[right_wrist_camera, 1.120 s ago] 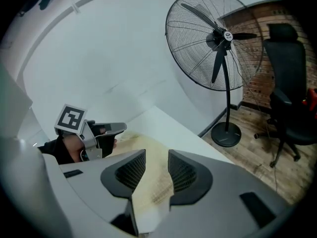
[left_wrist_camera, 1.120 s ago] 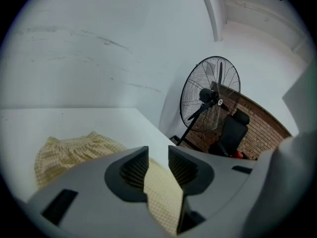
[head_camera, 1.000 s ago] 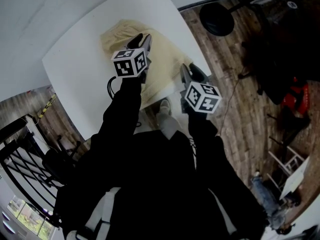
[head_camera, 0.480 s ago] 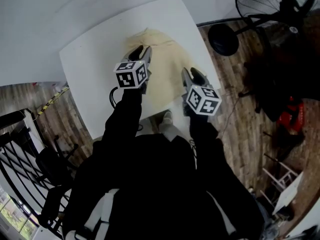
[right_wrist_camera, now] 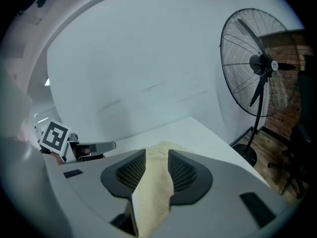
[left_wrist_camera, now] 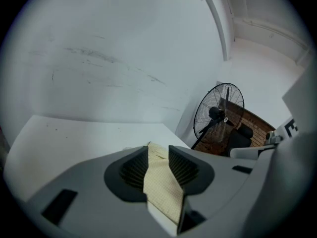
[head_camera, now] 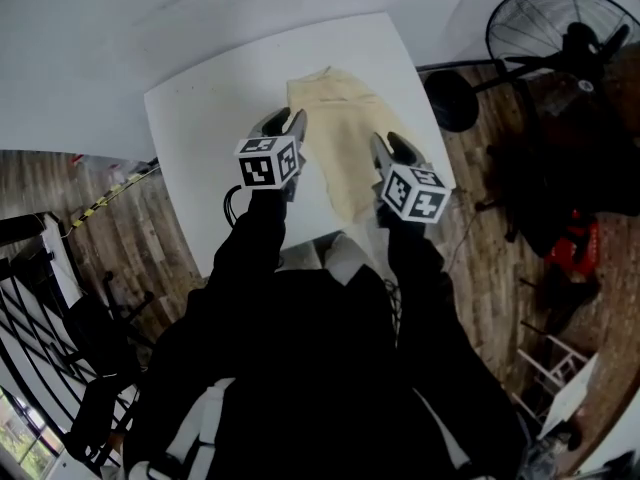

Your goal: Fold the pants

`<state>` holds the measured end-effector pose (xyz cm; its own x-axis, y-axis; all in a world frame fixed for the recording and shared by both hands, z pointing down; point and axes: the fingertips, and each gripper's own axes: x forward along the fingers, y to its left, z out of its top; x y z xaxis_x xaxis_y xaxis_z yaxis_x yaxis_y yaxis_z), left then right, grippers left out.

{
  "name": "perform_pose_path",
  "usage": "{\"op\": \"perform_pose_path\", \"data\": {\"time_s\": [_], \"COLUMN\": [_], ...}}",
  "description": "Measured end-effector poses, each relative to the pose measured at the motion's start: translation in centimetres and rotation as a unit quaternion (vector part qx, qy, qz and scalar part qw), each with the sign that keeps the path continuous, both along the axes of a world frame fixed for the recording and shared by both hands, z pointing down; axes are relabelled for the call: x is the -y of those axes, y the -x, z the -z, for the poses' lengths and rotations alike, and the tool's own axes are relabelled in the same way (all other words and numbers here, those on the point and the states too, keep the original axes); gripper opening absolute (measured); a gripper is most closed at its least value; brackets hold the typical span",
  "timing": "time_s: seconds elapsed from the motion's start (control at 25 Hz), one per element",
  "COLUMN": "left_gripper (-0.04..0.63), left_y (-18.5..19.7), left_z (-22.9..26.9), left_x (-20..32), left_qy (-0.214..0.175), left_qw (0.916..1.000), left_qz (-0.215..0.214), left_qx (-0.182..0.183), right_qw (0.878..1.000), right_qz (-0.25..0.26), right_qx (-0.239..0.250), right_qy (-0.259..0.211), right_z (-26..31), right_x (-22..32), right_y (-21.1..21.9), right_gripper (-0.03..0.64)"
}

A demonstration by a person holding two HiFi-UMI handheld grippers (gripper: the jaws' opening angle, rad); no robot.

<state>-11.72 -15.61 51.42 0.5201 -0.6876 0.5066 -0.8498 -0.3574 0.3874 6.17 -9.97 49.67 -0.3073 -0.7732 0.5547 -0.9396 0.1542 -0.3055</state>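
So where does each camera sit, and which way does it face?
Head view: on the person's head, facing steeply down at the table, pants, left gripper and right gripper; black-sleeved arms show.
Left gripper view: rides the left gripper, facing along its jaws, shut on the pants, toward the fan.
Right gripper view: rides the right gripper, jaws likewise shut on pants.
Shared: pants and fan in all three.

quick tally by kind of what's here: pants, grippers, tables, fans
pants: 1, the cream pants
grippers: 2, the left gripper and the right gripper, each shut on the cloth
table: 1, the white table
fan: 1, the black standing fan
total: 5
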Motion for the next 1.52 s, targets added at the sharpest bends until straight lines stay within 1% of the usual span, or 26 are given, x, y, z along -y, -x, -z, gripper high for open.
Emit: {"op": "perform_pose_path", "data": {"time_s": [0.16,0.36,0.52,0.68,0.92,1.16,1.32,1.52], "left_gripper": [0.109,0.109,0.109,0.109,0.109,0.109,0.109,0.109], "left_y": [1.5,1.7,1.5,1.2,0.8,1.1,1.5,1.3], "left_z": [-1.0,-2.9,-5.1,-6.6,-8.3,-10.0,-10.7,-11.7], "left_x": [-0.2,0.3,1.0,2.1,3.2,4.3,5.1,6.2], "left_qy": [0.009,0.03,0.056,0.068,0.081,0.094,0.1,0.112], "left_qw": [0.9999,0.9984,0.9949,0.9915,0.9874,0.9845,0.9827,0.9831], "left_qz": [0.011,0.046,0.082,0.108,0.132,0.141,0.149,0.139], "left_qx": [0.003,0.017,0.021,0.024,0.036,0.046,0.046,0.041], "right_qw": [1.0,0.997,0.99,0.982,0.971,0.961,0.953,0.943], "right_qz": [0.022,0.073,0.125,0.172,0.217,0.245,0.264,0.293], "right_qx": [-0.01,-0.029,-0.052,-0.073,-0.086,-0.109,-0.128,-0.135], "right_qy": [0.001,0.009,0.032,0.042,0.055,0.064,0.073,0.081], "right_z": [-0.2,-1.4,-3.8,-5.5,-8.0,-10.5,-12.0,-13.6], "right_x": [1.5,4.4,7.5,10.7,13.8,16.5,17.9,19.0], "right_y": [1.4,1.4,0.5,0.2,0.1,0.8,1.1,2.5], "right_gripper": [0.121,0.121,0.121,0.121,0.121,0.121,0.121,0.121]}}
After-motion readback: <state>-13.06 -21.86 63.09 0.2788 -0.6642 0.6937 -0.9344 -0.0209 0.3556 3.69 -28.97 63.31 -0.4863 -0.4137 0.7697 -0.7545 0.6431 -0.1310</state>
